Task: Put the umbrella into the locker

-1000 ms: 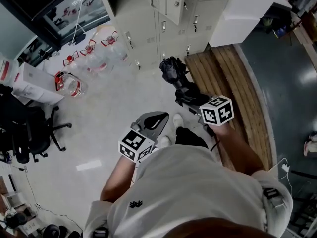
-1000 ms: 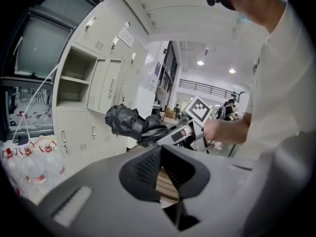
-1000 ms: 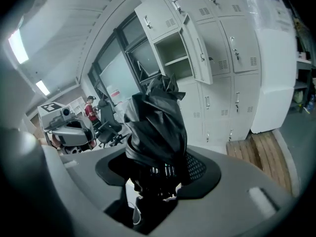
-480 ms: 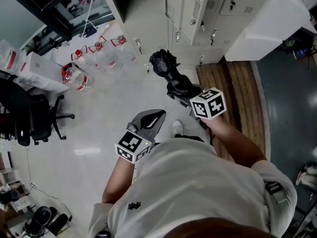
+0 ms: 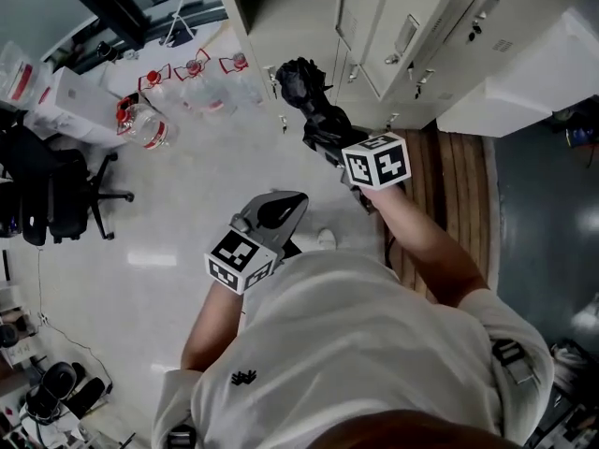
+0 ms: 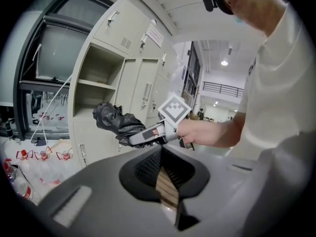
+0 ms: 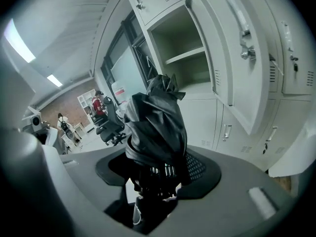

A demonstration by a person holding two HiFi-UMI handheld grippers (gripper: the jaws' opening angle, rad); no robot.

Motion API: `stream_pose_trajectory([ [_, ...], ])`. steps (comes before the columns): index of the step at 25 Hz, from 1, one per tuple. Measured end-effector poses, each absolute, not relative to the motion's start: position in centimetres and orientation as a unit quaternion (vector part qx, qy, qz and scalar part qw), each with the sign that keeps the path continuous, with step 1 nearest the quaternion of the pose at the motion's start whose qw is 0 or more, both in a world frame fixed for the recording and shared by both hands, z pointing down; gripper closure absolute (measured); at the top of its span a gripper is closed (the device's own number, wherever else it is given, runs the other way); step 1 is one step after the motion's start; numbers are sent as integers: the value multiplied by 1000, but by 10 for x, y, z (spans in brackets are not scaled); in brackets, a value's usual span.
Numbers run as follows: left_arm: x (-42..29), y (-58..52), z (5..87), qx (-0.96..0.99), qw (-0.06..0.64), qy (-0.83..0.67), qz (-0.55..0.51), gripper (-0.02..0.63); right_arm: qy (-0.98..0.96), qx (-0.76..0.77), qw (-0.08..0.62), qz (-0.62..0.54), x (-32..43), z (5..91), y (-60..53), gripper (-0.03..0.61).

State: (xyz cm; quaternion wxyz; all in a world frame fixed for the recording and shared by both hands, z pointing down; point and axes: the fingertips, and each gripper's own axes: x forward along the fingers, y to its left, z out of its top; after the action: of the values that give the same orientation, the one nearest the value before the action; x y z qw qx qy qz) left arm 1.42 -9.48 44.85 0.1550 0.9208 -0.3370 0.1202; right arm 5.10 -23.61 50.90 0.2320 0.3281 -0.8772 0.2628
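Right gripper [image 7: 157, 184]: jaws clamped on the lower end of the folded black umbrella [image 7: 155, 120], which stands up out of them.
Left gripper [image 6: 167, 181]: jaws pressed together, held low and back beside the person's body.
Umbrella: outside the locker [image 7: 183, 65], raised in front of its open compartment at the top middle of the frame.
Locker: door [image 7: 232, 58] swung open to the right; only a shelf [image 7: 186, 56] shows inside.
Head view only: water bottles [image 5: 150, 129] on the floor at upper left, an office chair [image 5: 56, 195] at the left edge, wooden boards [image 5: 454, 204] along the right.
Left gripper view only: the umbrella side-on, slanting up to the left out of the right gripper, with the locker fronts behind it.
Right gripper view only: the shelf and the depth of the open compartment.
Room to move: open floor between the person and the locker; the door edge stands to the right of the umbrella, the bottles near the locker's left.
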Motion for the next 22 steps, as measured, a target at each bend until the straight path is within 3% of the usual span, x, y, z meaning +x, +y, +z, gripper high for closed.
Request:
stream_pose_trajectory([
  [22, -92, -279, 435, 956, 128, -238, 111, 560, -831, 432, 264, 231, -44, 502, -487, 336],
])
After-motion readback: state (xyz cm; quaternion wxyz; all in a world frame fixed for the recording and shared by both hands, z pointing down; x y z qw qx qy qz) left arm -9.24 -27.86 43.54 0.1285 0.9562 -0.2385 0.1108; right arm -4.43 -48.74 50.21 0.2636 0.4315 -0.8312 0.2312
